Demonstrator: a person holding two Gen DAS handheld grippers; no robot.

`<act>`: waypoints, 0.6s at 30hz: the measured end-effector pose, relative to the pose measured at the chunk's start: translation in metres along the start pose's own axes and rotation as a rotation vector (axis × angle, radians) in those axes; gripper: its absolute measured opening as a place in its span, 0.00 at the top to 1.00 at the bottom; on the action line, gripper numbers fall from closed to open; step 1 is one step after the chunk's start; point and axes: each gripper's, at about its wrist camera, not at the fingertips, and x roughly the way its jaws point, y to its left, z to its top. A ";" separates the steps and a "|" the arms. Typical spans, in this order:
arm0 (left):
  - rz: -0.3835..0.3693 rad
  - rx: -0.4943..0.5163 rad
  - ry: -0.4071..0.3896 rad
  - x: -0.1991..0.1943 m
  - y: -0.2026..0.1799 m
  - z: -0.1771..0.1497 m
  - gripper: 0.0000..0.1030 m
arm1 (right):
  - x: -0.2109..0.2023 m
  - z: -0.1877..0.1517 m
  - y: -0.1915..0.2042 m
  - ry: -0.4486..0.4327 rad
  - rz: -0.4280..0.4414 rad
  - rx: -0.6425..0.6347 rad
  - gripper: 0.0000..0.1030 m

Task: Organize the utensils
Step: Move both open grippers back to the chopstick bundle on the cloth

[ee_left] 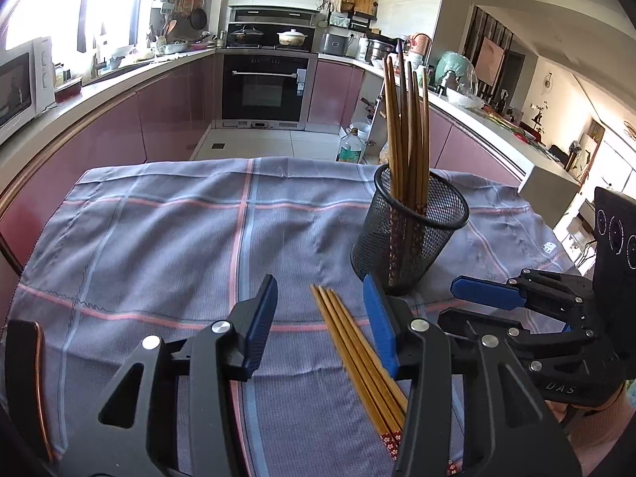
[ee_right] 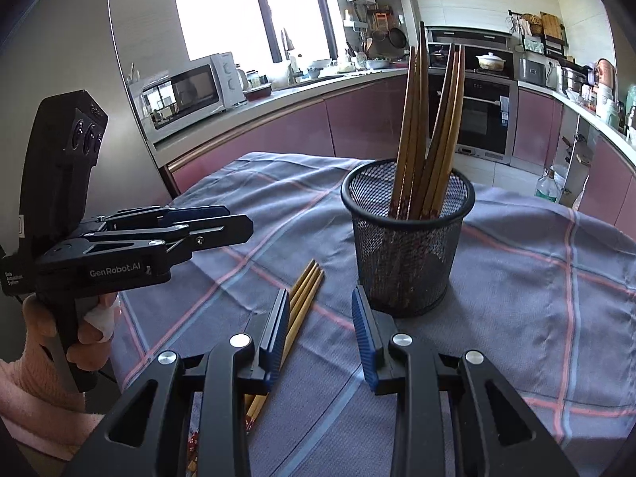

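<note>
A black mesh holder (ee_left: pixel 409 234) stood upright on the checked blue-grey cloth (ee_left: pixel 159 238) that covered the table, toward its right side as the left gripper's camera saw it. Inside it a bundle of brown chopsticks (ee_left: pixel 407 127) stood on end, their patterned dark-red ends down against the mesh and their plain tips fanning out well above the rim — some leaning left, some right.

Near the holder, just to its left and nearer the person, a second set of chopsticks (ee_left: pixel 349 342) lay flat on the cloth, side by side and touching, their decorated ends toward the near edge.

The left gripper (ee_left: pixel 320 318) hung low over those loose chopsticks with its jaws wide apart and nothing between them; the sticks ran under the gap. The right gripper (ee_right: pixel 320 332) was also spread wide and empty, its left finger (ee_right: pixel 278 330) just beside the loose chopsticks, its right one close in front of the holder's base.

On the far counter at the left sat a white microwave (ee_right: pixel 187 93).
</note>
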 end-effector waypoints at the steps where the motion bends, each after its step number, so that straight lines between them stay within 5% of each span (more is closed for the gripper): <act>1: 0.003 0.000 0.008 0.002 -0.001 -0.004 0.56 | 0.001 -0.002 0.000 0.008 0.003 0.004 0.71; 18: 0.059 0.014 0.095 0.014 -0.005 -0.043 0.52 | 0.020 -0.027 0.012 0.099 0.040 0.028 0.66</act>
